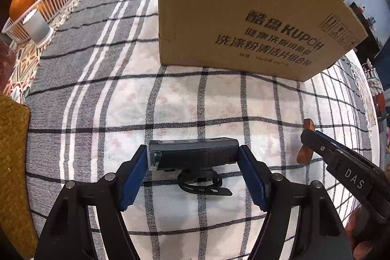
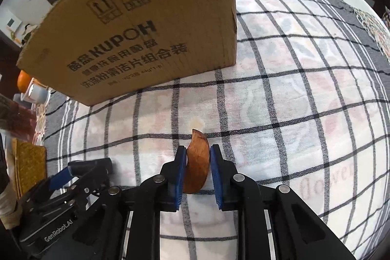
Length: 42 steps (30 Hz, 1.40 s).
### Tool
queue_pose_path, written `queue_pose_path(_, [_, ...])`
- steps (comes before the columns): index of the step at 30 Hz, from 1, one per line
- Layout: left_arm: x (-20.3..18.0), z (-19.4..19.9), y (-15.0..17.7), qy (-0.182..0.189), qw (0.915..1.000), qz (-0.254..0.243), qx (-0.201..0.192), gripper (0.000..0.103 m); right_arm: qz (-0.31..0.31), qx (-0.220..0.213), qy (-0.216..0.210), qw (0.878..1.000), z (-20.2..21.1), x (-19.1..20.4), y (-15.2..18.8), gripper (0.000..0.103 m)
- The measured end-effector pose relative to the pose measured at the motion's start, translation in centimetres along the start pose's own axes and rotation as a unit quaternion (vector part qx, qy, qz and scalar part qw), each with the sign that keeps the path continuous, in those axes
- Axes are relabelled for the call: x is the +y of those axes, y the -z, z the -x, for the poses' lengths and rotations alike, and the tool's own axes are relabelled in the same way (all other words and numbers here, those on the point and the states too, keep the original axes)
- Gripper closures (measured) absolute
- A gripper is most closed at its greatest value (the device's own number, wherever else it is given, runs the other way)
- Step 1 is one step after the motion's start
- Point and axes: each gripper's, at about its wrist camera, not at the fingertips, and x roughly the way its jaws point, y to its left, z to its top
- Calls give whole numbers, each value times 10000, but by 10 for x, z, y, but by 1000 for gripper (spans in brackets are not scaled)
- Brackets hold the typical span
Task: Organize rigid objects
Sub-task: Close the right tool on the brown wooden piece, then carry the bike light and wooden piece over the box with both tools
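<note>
The left gripper (image 1: 193, 157) is clamping a dark grey, box-shaped bicycle lamp (image 1: 195, 152) end to end between its blue pads, on the black-and-white checked tablecloth (image 1: 170, 101). The right gripper (image 2: 197, 162) is pinching a curved reddish-brown wooden piece (image 2: 197, 162) standing on edge between its pads. A brown printed cardboard box (image 1: 231, 16) is standing just ahead of both grippers.

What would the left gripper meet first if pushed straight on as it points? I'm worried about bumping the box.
Probably not the cardboard box. The left gripper already has the bike light between its jaws, so it meets that, then the checked tablecloth beneath.
</note>
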Motion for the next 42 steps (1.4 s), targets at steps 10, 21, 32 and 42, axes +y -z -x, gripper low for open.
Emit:
queue_pose_path(10, [-9, 31, -1, -4, 9989, -206, -416, 30, 139, -288, -155, 9994, 27, 3, 1, 81])
queue_pose_path(21, [-20, 68, -5, 73, 9947, -401, -949, 30, 298, -741, -276, 9964, 61, 10, 1, 81])
queue_pose_path(32, [-25, 100, -13, 133, 9894, -504, -1352, 30, 487, -1219, -361, 9907, 96, 22, -1, 81])
queue_pose_path(42, [-32, 129, -24, 192, 9826, -631, -1736, 30, 563, -1617, -485, 9840, 124, 27, -8, 81])
